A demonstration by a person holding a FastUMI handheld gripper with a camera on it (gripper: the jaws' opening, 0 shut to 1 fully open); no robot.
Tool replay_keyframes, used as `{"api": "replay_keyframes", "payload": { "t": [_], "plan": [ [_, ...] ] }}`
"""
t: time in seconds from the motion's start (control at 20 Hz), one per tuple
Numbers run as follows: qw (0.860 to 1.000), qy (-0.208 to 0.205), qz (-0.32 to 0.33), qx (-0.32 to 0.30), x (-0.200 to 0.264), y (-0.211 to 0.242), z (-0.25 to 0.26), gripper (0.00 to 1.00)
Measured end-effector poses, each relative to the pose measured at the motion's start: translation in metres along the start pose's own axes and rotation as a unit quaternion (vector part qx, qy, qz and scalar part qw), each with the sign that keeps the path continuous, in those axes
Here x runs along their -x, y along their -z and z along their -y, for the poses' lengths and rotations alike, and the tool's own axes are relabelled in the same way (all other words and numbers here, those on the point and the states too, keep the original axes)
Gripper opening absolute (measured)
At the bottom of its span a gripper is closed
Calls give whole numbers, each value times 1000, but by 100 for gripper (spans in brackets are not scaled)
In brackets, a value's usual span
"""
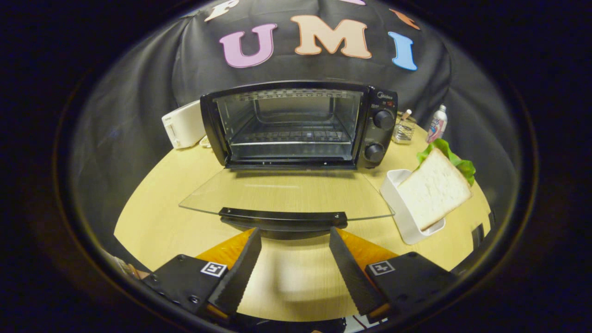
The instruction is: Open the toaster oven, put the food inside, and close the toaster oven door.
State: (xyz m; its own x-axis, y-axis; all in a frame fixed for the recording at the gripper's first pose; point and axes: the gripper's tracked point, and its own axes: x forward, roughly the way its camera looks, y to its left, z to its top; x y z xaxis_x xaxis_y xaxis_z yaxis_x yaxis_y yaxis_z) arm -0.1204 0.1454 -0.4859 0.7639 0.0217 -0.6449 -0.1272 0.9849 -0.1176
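Bread [432, 188] right of oven [300, 125] — in tray [401, 210].

The pale wooden tabletop [152, 203] carries the toaster oven [300, 125] (door down), a white toaster [182, 125], a white tray [407, 208], a glass jar [403, 131] and a bottle [437, 123].

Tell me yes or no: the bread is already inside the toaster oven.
No: the bread leans in the white holder beside the toaster oven, whose rack is bare, with the gripper open.

Lettuce [455, 159] mostly hidden behind bread slice [434, 188].
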Motion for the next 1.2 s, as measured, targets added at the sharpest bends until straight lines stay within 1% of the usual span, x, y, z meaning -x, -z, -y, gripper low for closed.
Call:
{"api": "replay_keyframes", "payload": {
  "t": [0.3,0.45,0.6,0.75,0.85,0.95,1.05,1.2],
  "plan": [
    [998,-3,-66,-12,-22,29,1,95],
    [998,-6,-64,2,-24,31,2,95],
    [998,-14,-67,-2,-24,31,2,95],
    [997,-41,-63,-22,-16,20,2,94],
    [995,-63,-72,-32,-5,12,3,93],
    [992,-95,-78,-37,11,-1,6,92],
    [989,-119,-87,-28,31,-15,21,92],
    [984,-140,-106,-26,59,-41,57,91]
  ]
}}
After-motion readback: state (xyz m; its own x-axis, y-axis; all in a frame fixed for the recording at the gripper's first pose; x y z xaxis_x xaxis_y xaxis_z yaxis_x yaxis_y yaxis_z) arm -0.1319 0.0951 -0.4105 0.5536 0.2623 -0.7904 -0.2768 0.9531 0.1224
